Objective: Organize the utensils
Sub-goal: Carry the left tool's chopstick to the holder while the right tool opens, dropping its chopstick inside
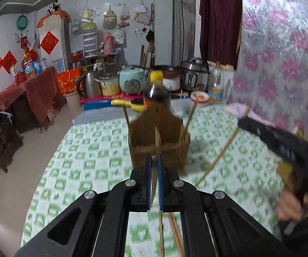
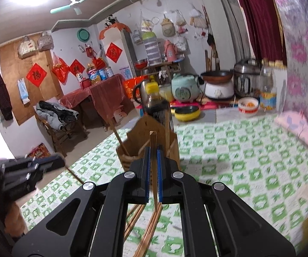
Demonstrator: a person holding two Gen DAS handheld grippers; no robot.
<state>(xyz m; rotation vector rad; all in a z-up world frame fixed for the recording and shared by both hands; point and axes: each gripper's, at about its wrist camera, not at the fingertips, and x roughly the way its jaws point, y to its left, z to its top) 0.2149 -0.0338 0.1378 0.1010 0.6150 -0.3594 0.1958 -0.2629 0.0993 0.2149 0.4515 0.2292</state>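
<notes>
The left tongs [image 1: 154, 171] are clamped narrowly on a single chopstick [image 1: 157, 141], whose tip rises at the centre of the left wrist frame, right in front of the woven chopstick holder [image 1: 160, 150]. The right tongs [image 2: 153, 167] pinch another chopstick [image 2: 154, 147] the same way, at the centre of the right wrist frame, just before the holder [image 2: 132, 147]. The holder stands on the green-checked desk [image 1: 89, 160], with a dark sauce bottle [image 1: 157, 92] behind it; a few chopsticks already lean in its pockets. More loose chopsticks [image 2: 151, 224] lie on the cloth at the bottom centre of the right wrist frame.

The main risk is that each stick is gripped at one point only, so it could pivot between the pads and miss the pocket. Both sticks seem headed for the same small holder, and they could cross or knock each other. A hard push against the rim might tip the light holder or nudge it into the bottle. Blur in the frames suggests quick movement, which makes a miss likelier.
</notes>
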